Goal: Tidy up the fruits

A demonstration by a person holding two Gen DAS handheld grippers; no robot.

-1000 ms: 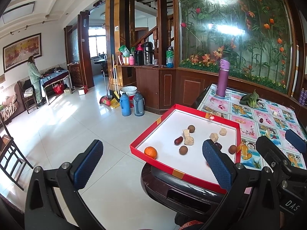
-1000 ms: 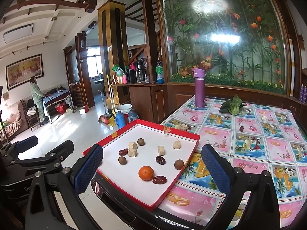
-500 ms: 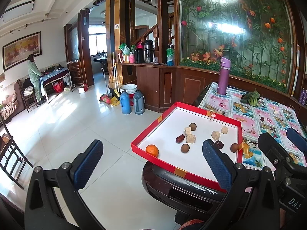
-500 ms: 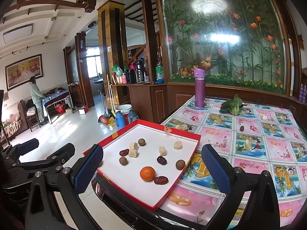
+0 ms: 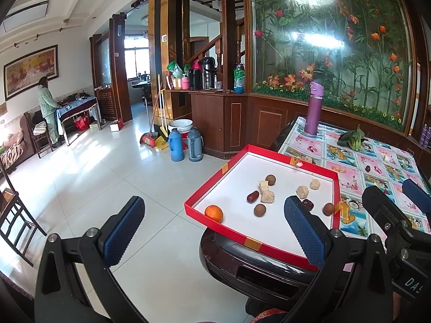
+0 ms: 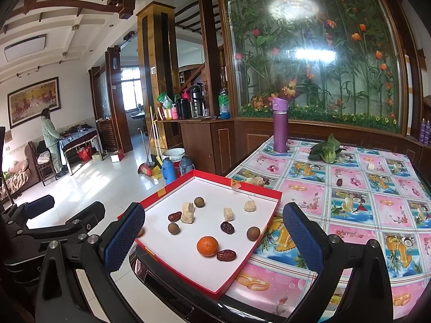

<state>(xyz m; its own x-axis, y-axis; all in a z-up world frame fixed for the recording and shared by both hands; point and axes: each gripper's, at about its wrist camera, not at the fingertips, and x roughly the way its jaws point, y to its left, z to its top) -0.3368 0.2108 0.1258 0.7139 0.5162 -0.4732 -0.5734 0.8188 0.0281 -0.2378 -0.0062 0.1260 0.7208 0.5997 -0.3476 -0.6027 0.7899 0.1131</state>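
The red tray (image 6: pixel 265 191) sits on the table (image 6: pixel 371 215) corner nearest the grippers, overhanging the edge. In it, from the right wrist view: 1 orange (image 6: pixel 207 246), 3 dates (image 6: pixel 226 255), 3 brown round fruits (image 6: pixel 253 233) and 4 pale chunks (image 6: pixel 228 213). The date just beside the orange lies with its long axis crosswise; the 1 at tray centre is tilted; the 3rd touches 2 chunks. Beyond the tray on the table: 1 purple bottle (image 6: pixel 280 126) upright, 1 green vegetable (image 6: pixel 326 150), 1 loose dark fruit (image 6: pixel 339 181) and small pale bits. Nothing stands between tray and grippers. The left gripper (image 5: pixel 212 227) hangs off the tray's left side above the floor, fingers wide apart, empty. The right gripper (image 6: pixel 212 238) hovers before the tray, fingers wide apart, empty
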